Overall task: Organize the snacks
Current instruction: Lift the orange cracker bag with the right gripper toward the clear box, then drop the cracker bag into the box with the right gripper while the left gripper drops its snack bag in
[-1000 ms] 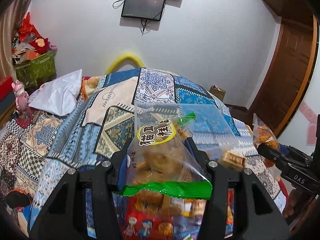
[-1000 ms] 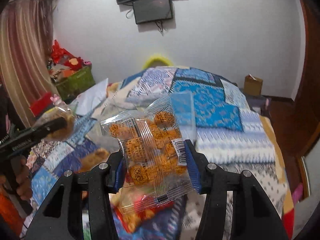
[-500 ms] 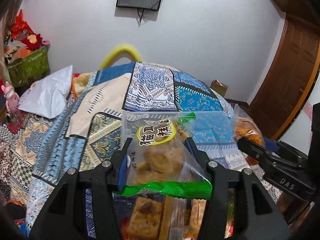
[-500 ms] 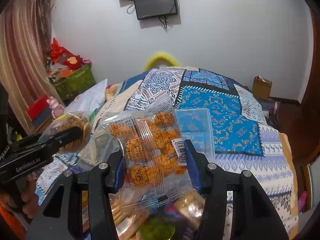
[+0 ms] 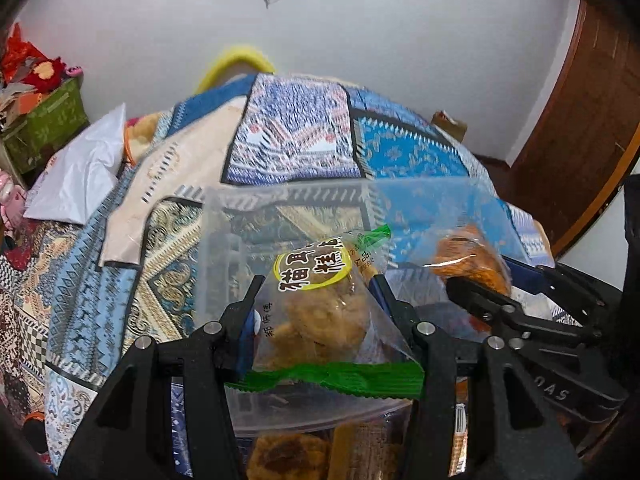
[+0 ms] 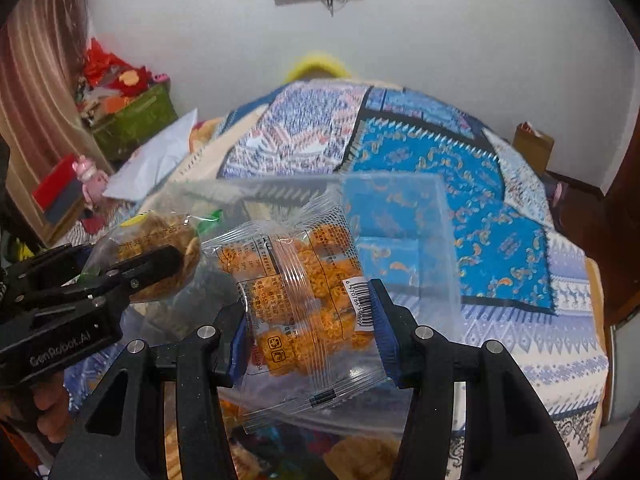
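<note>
My left gripper (image 5: pixel 316 292) is shut on a clear snack bag with green trim and a yellow label (image 5: pixel 320 312), holding brown pastries. My right gripper (image 6: pixel 306 300) is shut on a clear packet of orange crackers (image 6: pixel 308 300). Both are held over a clear plastic bin (image 5: pixel 420 208), also seen in the right wrist view (image 6: pixel 400 216), on a patchwork bed cover (image 5: pixel 296 136). The right gripper shows at the right of the left wrist view (image 5: pixel 492 280), the left gripper at the left of the right wrist view (image 6: pixel 140 256). More snacks (image 5: pixel 288 456) lie below.
A white pillow (image 5: pixel 80 176) lies on the bed's left. A green box of clutter (image 5: pixel 44 128) stands by the left wall. A wooden door (image 5: pixel 580 120) is at right. A cardboard box (image 6: pixel 534 144) sits on the floor beyond the bed.
Both grippers have moved forward with their packets. They now hang over the clear bin and are closer together.
</note>
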The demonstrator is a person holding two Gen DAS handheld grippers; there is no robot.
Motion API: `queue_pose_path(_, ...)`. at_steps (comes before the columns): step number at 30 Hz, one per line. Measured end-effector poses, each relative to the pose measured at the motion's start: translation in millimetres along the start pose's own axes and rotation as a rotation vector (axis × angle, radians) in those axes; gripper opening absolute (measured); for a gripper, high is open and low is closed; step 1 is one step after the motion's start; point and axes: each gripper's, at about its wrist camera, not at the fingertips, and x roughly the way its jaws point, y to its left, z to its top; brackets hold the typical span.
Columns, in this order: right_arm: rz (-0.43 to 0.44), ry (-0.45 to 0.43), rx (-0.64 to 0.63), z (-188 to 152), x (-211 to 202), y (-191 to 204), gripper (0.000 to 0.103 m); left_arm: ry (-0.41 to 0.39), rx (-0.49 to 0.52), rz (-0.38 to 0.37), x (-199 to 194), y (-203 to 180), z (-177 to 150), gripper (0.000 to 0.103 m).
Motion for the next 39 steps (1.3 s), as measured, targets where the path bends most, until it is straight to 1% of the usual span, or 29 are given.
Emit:
queue_pose_path(3,-0.004,0.035,-0.014,-1,10,2,0.049,0.036,0.0,0.002,11,0,-1,0.051)
queue_pose_path(8,-0.003,0.062,-0.026,0,17,2,0.05,0.092,-0.025,0.012,24,4,-4,0.051)
queue_pose_path(12,-0.027,0.084,-0.047,0,19,6,0.052,0.101,-0.033,0.018,25,7,-3,0.052)
queue_pose_path(14,-0.033,0.087,-0.049,1,20,6,0.054,0.105,-0.039,0.009,21,9,-3,0.052)
queue_pose_path(16,-0.033,0.085,-0.046,0,16,6,0.055,0.098,-0.035,0.0,15,9,-3,0.055)
queue_pose_path(17,-0.03,0.08,-0.041,1,14,5,0.058,0.093,-0.032,-0.002,11,10,-3,0.057)
queue_pose_path(19,-0.028,0.065,-0.029,3,7,5,0.06,0.066,-0.026,-0.007,-1,9,-2,0.061)
queue_pose_path(21,-0.016,0.048,-0.017,4,-3,5,0.061,0.032,-0.017,-0.01,-16,9,-1,0.067)
queue_pose_path(25,0.008,0.002,0.001,4,-32,8,0.062,-0.022,0.003,-0.007,-46,9,0,0.067)
queue_pose_path(27,0.009,-0.031,-0.002,1,-52,12,0.065,-0.045,0.016,-0.01,-62,9,-2,0.068)
queue_pose_path(28,0.009,-0.043,-0.003,0,-59,14,0.068,-0.059,0.024,-0.01,-73,10,-5,0.068)
queue_pose_path(29,0.009,-0.059,-0.005,-2,-68,16,0.071,-0.07,0.03,-0.008,-82,10,-8,0.069)
queue_pose_path(33,-0.003,-0.12,-0.024,-15,-102,28,0.073,-0.102,0.052,-0.004,-117,15,-28,0.071)
queue_pose_path(35,0.001,-0.139,-0.031,-24,-116,35,0.074,-0.115,0.067,0.001,-135,18,-42,0.073)
queue_pose_path(36,0.002,-0.145,-0.033,-28,-120,38,0.074,-0.119,0.073,0.007,-145,20,-50,0.075)
queue_pose_path(39,0.004,-0.151,-0.04,-44,-132,49,0.074,-0.122,0.082,0.014,-162,24,-71,0.078)
